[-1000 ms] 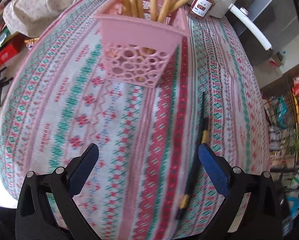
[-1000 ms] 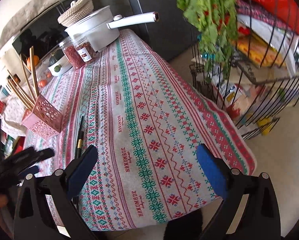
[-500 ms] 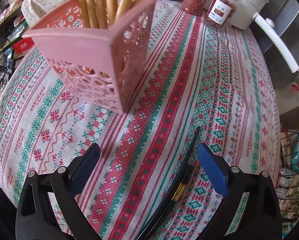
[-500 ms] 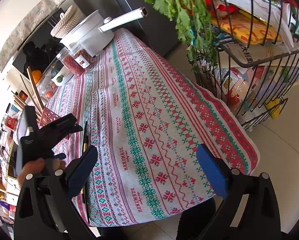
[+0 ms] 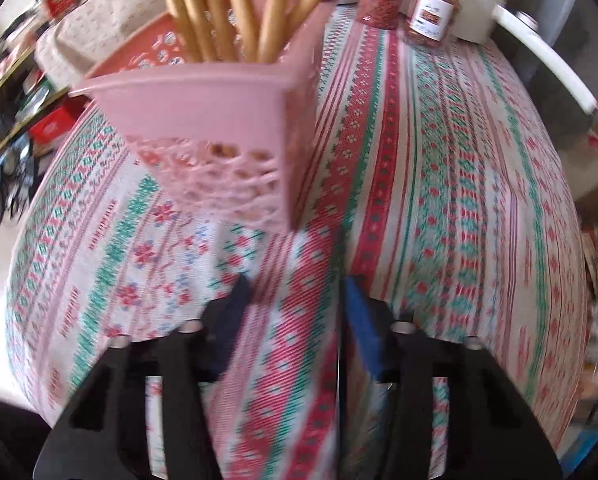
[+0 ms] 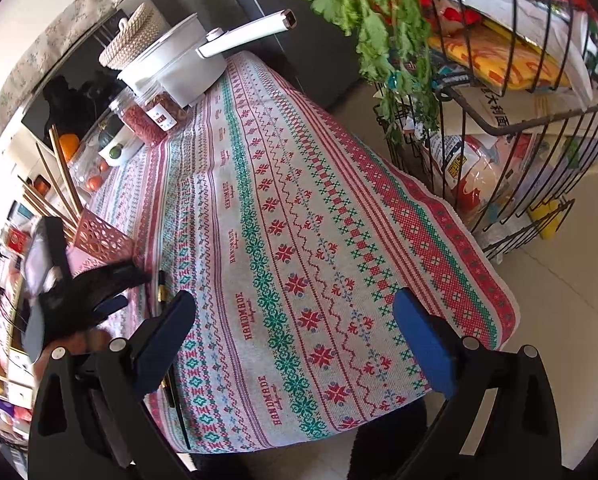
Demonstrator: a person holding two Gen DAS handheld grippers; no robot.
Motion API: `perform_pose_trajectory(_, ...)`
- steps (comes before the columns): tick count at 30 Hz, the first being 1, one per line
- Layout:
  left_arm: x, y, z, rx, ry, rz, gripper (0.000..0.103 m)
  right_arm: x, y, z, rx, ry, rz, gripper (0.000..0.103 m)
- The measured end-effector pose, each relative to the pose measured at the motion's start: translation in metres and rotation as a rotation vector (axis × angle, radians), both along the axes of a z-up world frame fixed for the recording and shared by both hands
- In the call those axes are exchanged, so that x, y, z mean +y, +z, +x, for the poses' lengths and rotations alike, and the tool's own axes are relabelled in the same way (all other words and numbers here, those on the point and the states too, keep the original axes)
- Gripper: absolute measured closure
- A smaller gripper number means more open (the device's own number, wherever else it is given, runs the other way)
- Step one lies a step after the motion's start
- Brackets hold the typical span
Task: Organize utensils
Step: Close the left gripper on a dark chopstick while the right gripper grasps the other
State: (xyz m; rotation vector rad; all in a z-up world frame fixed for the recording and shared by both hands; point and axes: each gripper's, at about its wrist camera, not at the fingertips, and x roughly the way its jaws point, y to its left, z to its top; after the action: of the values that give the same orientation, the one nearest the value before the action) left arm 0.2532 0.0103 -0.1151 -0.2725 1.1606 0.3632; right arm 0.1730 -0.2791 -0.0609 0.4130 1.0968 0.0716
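Note:
A pink openwork basket (image 5: 203, 120) with several wooden chopsticks (image 5: 219, 8) stands on the patterned tablecloth (image 5: 439, 208). In the blurred left wrist view my left gripper (image 5: 297, 300) points down at the cloth just in front of the basket. Its jaws are closing. A thin black chopstick (image 5: 341, 360) lies between them against the right pad, and the left pad stands clear of it. The right wrist view shows the left gripper (image 6: 127, 288) over the black, gold-banded chopstick (image 6: 162, 286) beside the basket (image 6: 99, 236). My right gripper (image 6: 299, 332) hangs open over the cloth's near edge, holding nothing.
A white pot (image 6: 171, 68) with a long handle, spice jars (image 6: 143, 120) and a woven basket (image 6: 127, 40) crowd the table's far end. A black wire rack (image 6: 519, 120) with packets and leafy greens stands on the floor to the right of the table.
The left gripper's jaws have come much closer together and it has shifted so the black chopstick lies between them. The basket now fills the view's centre. The right gripper has hardly moved.

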Motion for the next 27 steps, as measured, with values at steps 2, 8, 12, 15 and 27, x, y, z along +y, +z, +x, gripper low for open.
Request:
perform_pose_trajectory(2, 0.009, 0.001, -0.012, -0.012, -0.047, -0.033, 0.079, 0.006, -0.001, 0.001, 0.002, 0.014, -0.019, 0.007)
perform_pose_trajectory(8, 0.051, 0.001, -0.047, -0.021, -0.157, -0.149, 0.099, 0.025, -0.003, 0.004, 0.001, 0.043, -0.107, 0.007)
perform_pose_trajectory(12, 0.079, 0.008, -0.072, -0.024, -0.177, -0.159, 0.099, 0.05, -0.005, 0.01, 0.007, 0.108, -0.16, 0.007)
perform_pose_trajectory(15, 0.099, 0.018, -0.091, -0.065, -0.166, -0.141, 0.099, 0.083, -0.005, 0.018, 0.01, 0.189, -0.211, 0.007)
perform_pose_trajectory(27, 0.136, 0.051, -0.114, -0.254, -0.071, -0.209, 0.099, 0.2, -0.041, 0.067, 0.144, 0.379, -0.29, 0.007)
